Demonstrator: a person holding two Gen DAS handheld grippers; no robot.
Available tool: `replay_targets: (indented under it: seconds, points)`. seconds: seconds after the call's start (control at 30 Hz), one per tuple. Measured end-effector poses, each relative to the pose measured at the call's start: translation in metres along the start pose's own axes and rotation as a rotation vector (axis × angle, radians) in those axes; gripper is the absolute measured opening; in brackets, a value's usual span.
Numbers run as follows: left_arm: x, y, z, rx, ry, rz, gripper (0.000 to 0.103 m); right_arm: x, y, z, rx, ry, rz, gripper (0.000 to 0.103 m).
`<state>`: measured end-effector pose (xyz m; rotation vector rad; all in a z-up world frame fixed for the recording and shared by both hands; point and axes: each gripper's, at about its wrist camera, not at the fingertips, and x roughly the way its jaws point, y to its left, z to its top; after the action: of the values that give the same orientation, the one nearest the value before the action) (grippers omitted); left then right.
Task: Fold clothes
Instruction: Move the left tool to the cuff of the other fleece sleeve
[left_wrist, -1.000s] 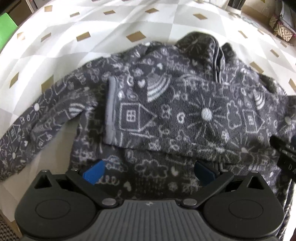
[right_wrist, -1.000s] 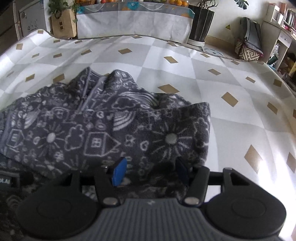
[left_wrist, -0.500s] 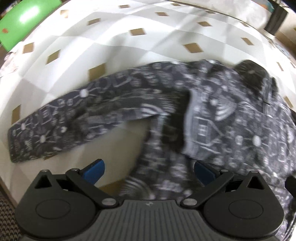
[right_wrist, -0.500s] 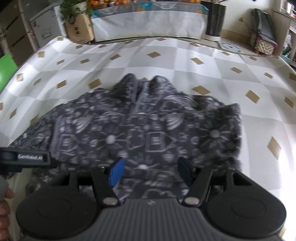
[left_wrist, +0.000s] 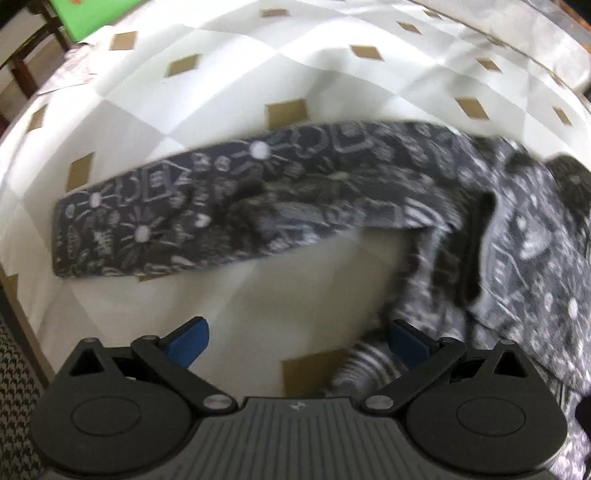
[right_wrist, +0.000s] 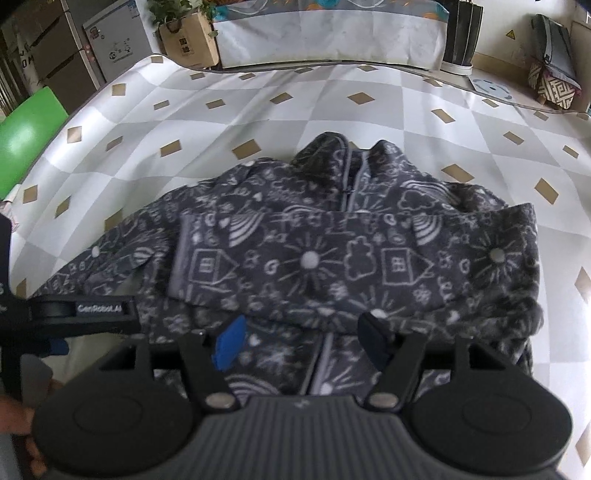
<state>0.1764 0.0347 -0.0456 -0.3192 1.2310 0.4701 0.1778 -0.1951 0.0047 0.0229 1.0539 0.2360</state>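
Observation:
A dark grey fleece jacket with white doodle prints lies flat on the table, collar away from me. One sleeve is folded across the chest. The other sleeve stretches out flat to the left. My left gripper hovers open over bare cloth between that sleeve and the jacket's hem, holding nothing; it also shows at the left in the right wrist view. My right gripper hangs above the jacket's lower front, its jaws opening, with nothing pressed between the pads.
The tablecloth is white and grey checks with gold diamonds. A green panel stands off the left edge. Beyond the far edge are a cardboard box with a plant and a woven bag. A person's hand holds the left gripper.
The left view has swung left from the jacket's body to the outstretched sleeve. The right gripper has pulled back and up, so the whole jacket shows, and its jaws stand wider.

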Motion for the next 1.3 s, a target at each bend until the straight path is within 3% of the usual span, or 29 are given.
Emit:
replay_targets:
  seconds: [0.1, 0.3, 0.5, 0.6, 0.73, 0.83, 1.03, 1.3]
  points:
    - [0.002, 0.024, 0.002, -0.085, -0.004, 0.008, 0.103, -0.003, 0.005, -0.003, -0.016, 0.006, 0.033, 0.068]
    - [0.015, 0.083, 0.010, -0.244, 0.004, 0.057, 0.103, -0.002, 0.005, -0.005, -0.072, 0.025, -0.014, 0.068]
    - [0.027, 0.135, 0.015, -0.365, -0.011, 0.107, 0.103, -0.005, -0.003, -0.005, -0.071, 0.025, -0.003, 0.069]
    - [0.029, 0.153, 0.015, -0.425, -0.018, 0.078, 0.092, -0.004, -0.005, -0.005, -0.064, 0.029, -0.008, 0.069]
    - [0.032, 0.173, 0.017, -0.484, -0.040, 0.056, 0.089, -0.003, -0.006, -0.006, -0.061, 0.039, -0.002, 0.069]
    - [0.028, 0.188, 0.016, -0.542, -0.100, 0.083, 0.086, -0.002, -0.005, -0.007, -0.071, 0.046, -0.003, 0.069]
    - [0.043, 0.201, 0.018, -0.588, -0.082, 0.074, 0.086, 0.004, -0.003, -0.008, -0.075, 0.063, -0.010, 0.069]
    - [0.056, 0.201, 0.028, -0.562, -0.108, 0.106, 0.083, 0.009, -0.001, -0.011, -0.106, 0.078, -0.032, 0.069]
